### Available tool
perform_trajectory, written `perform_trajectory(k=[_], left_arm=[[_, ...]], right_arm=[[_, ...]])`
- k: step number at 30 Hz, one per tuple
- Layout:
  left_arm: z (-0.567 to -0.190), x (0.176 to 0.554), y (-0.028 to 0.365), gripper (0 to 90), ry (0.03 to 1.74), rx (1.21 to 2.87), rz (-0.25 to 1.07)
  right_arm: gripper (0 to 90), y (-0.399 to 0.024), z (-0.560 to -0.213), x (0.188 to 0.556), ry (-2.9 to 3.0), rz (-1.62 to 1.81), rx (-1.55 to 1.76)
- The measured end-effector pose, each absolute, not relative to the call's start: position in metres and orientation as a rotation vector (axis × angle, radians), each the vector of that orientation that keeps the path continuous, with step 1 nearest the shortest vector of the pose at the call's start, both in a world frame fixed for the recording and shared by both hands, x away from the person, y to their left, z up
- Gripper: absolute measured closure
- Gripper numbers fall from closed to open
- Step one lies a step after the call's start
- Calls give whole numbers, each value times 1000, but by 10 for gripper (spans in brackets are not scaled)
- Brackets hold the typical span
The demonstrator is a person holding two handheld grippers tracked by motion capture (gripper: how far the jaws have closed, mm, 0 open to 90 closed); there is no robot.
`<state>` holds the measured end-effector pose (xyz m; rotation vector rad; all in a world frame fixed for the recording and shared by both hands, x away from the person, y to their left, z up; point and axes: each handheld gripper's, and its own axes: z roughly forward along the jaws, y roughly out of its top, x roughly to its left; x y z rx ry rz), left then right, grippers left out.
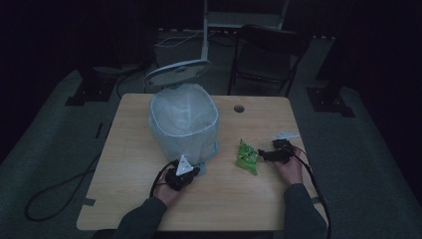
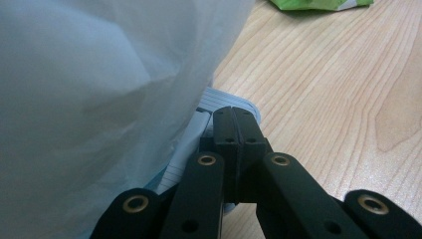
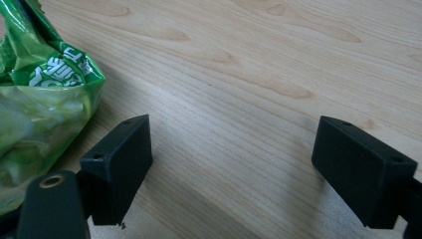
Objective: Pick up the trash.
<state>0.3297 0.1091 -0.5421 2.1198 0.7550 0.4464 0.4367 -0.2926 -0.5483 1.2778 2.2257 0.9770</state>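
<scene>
Two risks: left gripper (image 2: 234,129), fingers pressed together at the bag-lined bin's (image 1: 184,122) base, could tip it; right gripper (image 3: 234,159), fingers spread beside the green packet (image 3: 40,99), may close on bare counter (image 3: 249,74).

The wooden table (image 1: 139,199) lies under the left claw (image 1: 197,171) and the right claw (image 1: 263,155). Its round hole (image 1: 239,108) sits beyond the right claw, near the far edge. A dark folding chair (image 1: 268,55) stands farther beyond. A cable (image 1: 59,189) loops on the floor, well left of the left claw.
</scene>
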Motion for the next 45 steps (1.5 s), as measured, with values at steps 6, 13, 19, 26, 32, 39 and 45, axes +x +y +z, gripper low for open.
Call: perform_trajectory(k=[6,13,19,26,32,39,45], left_arm=[[-542,330,109,900,757,2119,441],[-542,330,109,900,756,2118,434],[-542,330,109,900,756,2119,433],[-542,330,109,900,755,2119,431],[-542,330,110,900,755,2118,429],[-542,330,110,900,755,2118,427],[-542,330,110,900,754,2118,427]], right_arm=[[296,-294,-546,433,2215,953,1310],[548,-294,-540,430,2207,904,1365],[605,-289,-533,427,2213,890,1321],[665,-282,-513,421,2226,947,1249],[688,-272,-499,418,2262,997,1186],[686,-260,-483,419,2279,1045,1116],[682,-249,-475,420,2314,1047,1068]])
